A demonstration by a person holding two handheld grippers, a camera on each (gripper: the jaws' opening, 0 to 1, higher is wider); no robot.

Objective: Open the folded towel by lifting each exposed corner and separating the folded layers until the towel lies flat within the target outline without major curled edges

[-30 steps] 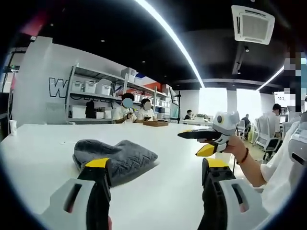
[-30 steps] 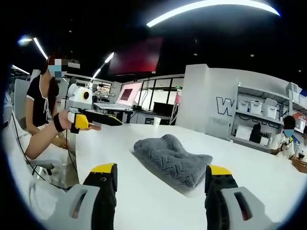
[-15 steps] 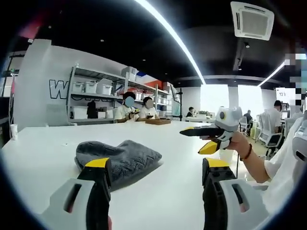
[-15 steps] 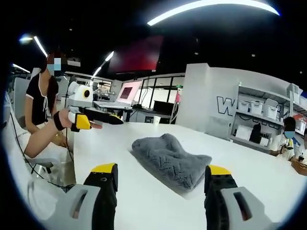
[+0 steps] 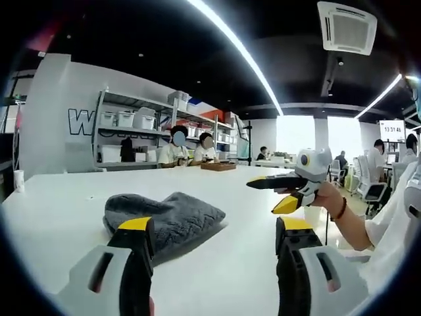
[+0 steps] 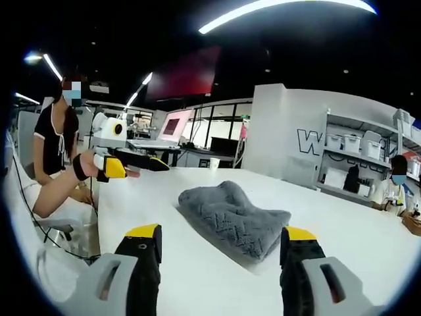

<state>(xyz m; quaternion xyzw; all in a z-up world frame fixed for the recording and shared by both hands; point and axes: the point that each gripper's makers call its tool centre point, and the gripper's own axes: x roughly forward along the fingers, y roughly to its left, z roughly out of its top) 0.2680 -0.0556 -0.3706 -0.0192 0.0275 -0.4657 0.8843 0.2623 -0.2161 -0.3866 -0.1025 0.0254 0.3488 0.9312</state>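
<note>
Grey towel (image 6: 230, 217) folded on table (image 6: 368, 243) — beyond right gripper's (image 6: 220, 247) spread jaws.

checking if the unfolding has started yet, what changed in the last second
Almost nothing. Both views shifted slightly, which is camera motion. The grey towel lies bunched and folded on the white table as before, untouched. The left gripper and right gripper stay open, held above the table short of the towel. Nothing was taken hold of or let go.
</note>
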